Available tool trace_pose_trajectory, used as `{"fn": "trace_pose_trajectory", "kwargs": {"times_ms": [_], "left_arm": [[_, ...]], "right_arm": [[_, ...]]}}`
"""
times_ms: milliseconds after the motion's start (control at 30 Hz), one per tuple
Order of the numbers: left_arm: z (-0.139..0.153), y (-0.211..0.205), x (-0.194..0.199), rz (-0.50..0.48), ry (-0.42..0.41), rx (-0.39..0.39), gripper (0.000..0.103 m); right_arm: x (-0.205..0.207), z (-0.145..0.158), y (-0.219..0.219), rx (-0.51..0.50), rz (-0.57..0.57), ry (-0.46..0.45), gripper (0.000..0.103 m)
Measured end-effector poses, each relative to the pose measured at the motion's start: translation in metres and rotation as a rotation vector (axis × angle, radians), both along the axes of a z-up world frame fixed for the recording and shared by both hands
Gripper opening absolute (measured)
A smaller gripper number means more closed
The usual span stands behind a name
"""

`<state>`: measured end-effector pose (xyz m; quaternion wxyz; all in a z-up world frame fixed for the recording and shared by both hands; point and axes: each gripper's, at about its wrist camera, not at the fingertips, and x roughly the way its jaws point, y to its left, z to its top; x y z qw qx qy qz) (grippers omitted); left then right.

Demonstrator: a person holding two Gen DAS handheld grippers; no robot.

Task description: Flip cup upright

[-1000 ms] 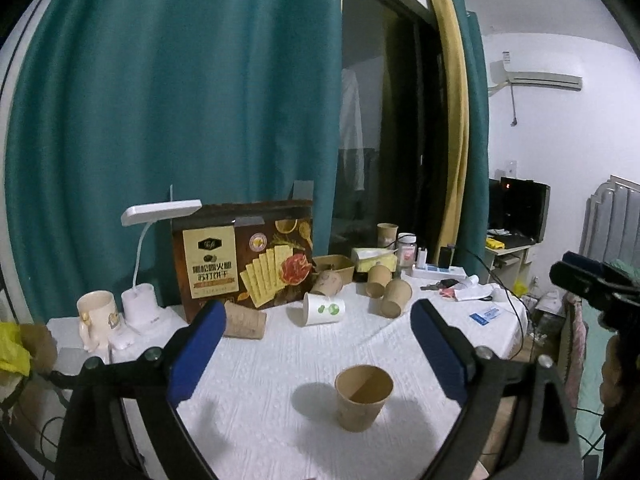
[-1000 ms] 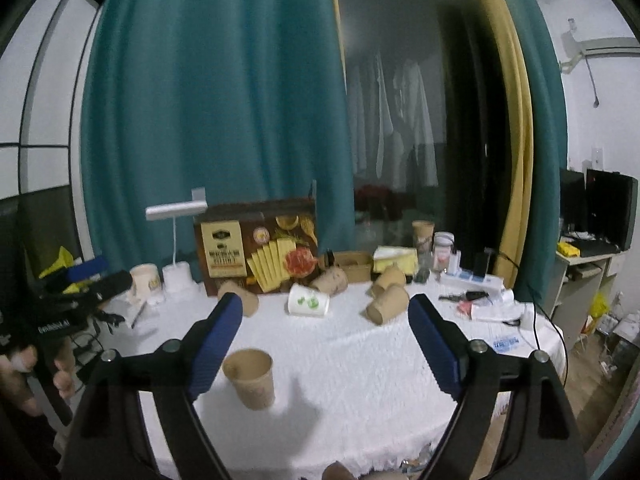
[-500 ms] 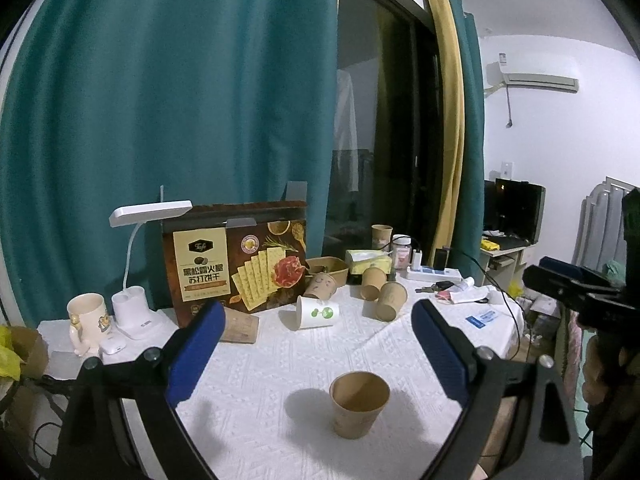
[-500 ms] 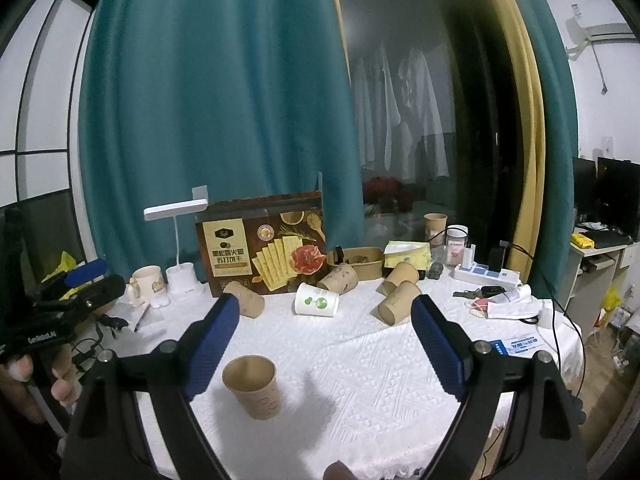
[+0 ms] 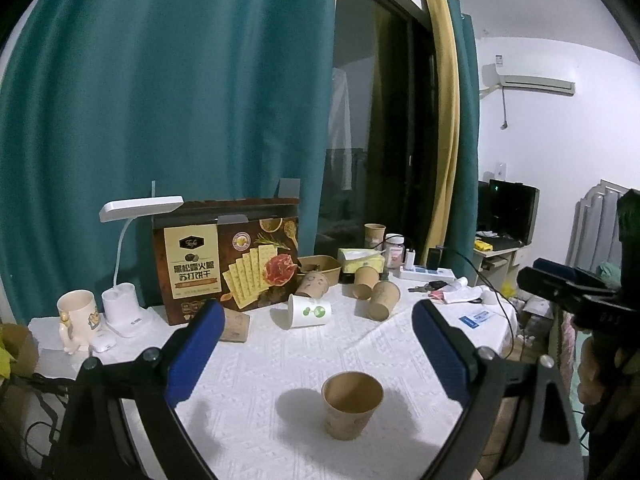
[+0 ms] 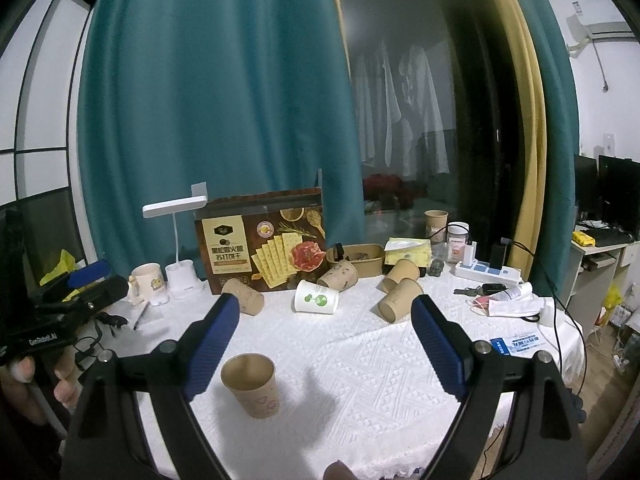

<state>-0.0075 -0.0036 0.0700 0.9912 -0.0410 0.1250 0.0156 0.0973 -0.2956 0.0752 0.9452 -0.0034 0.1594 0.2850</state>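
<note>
One brown paper cup (image 5: 352,406) (image 6: 252,386) stands upright, mouth up, on the white tablecloth (image 5: 280,360) near the front. My left gripper (image 5: 316,316) is open, and the cup sits low between its blue fingers without touching them. My right gripper (image 6: 325,306) has just been opening and now stands wide. The cup is near its left finger (image 6: 212,344) but not gripped. Farther back, a white cup with a green logo (image 5: 310,312) (image 6: 317,298) and several brown cups (image 5: 384,300) (image 6: 400,300) lie on their sides.
A cracker box (image 5: 228,256), a white desk lamp (image 5: 140,206) and a mug (image 5: 76,312) line the back left. A tissue box (image 6: 408,246), power strip (image 6: 488,272) and papers (image 6: 508,306) crowd the right. A hand (image 6: 24,372) holds the other gripper at the left edge.
The right view drew slightly nearer the table in the first half second, and its fingers spread a little wider. The upright cup and the left gripper have stayed put.
</note>
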Motion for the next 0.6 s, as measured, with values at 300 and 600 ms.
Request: {"fn": "trace_pose_trajectory", "kwargs": {"times_ms": [300, 600], "left_arm": [[-0.0008, 0.0015, 0.0012, -0.006, 0.006, -0.008, 0.095], [-0.0024, 0.0007, 0.0005, -0.014, 0.006, -0.015, 0.096]], "right_arm": [[-0.0001, -0.0029, -0.0007, -0.003, -0.003, 0.002, 0.086], [0.0021, -0.0072, -0.0028, -0.01, -0.008, 0.012, 0.086]]}}
